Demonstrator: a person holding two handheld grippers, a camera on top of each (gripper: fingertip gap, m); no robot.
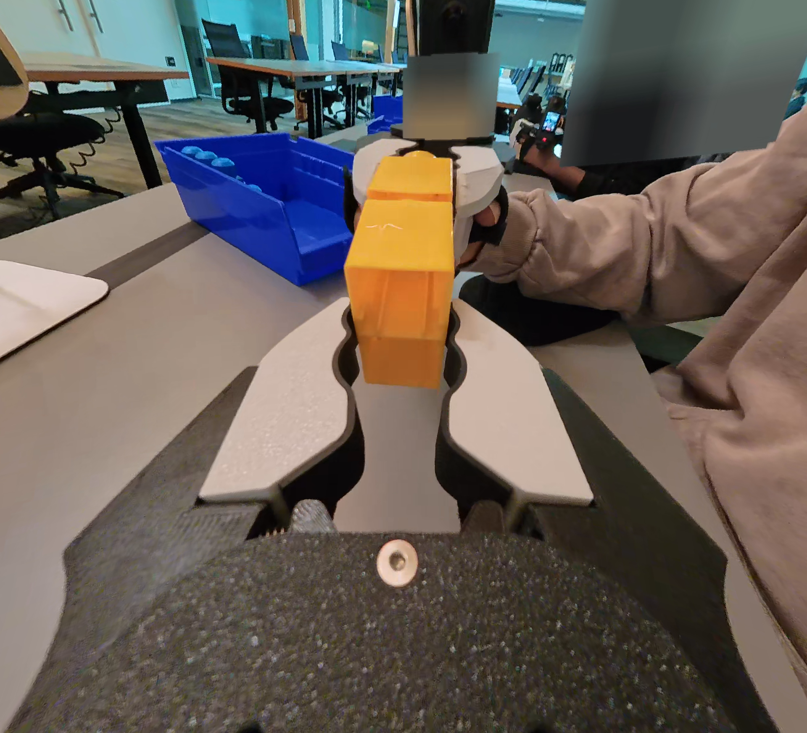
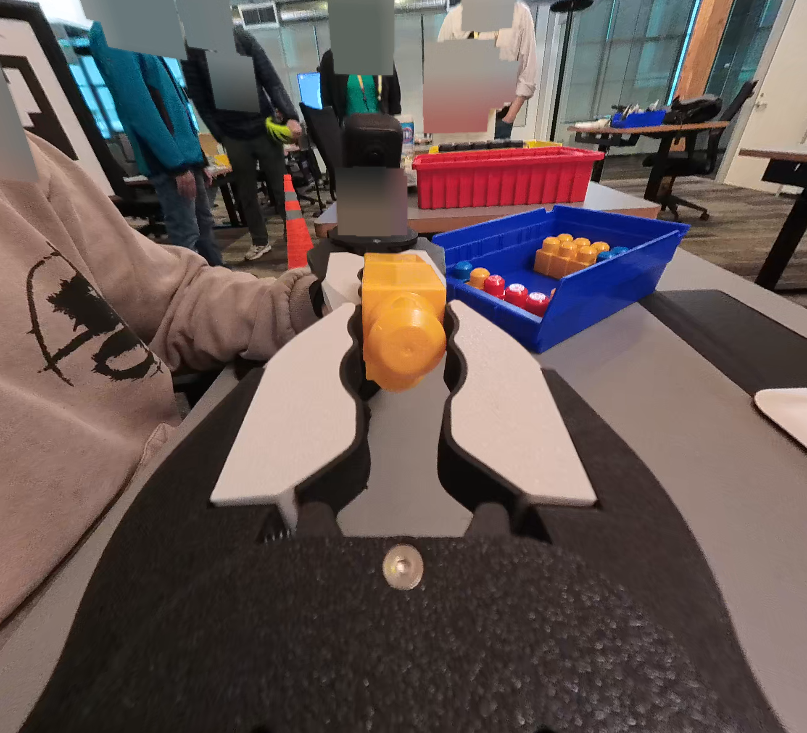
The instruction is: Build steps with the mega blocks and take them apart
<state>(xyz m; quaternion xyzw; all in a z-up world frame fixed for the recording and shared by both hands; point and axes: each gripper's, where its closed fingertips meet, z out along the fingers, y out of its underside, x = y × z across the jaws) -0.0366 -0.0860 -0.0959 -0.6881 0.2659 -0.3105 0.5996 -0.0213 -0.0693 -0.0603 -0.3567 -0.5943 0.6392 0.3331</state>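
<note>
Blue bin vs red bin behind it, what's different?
Blue bin sits on the same table as the grippers; red bin sits on another table farther back.
Blue bin has smooth walls and a low cutaway front; red bin has ribbed walls.
Blue bin's blocks show; red bin's inside is hidden.
Both are plastic.

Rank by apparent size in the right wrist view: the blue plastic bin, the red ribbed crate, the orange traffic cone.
1. Blue plastic bin, though it sits nearest the camera.
2. Red ribbed crate, farther back, so its true size may match or exceed the bin's.
3. Orange traffic cone, clearly smallest.
</note>
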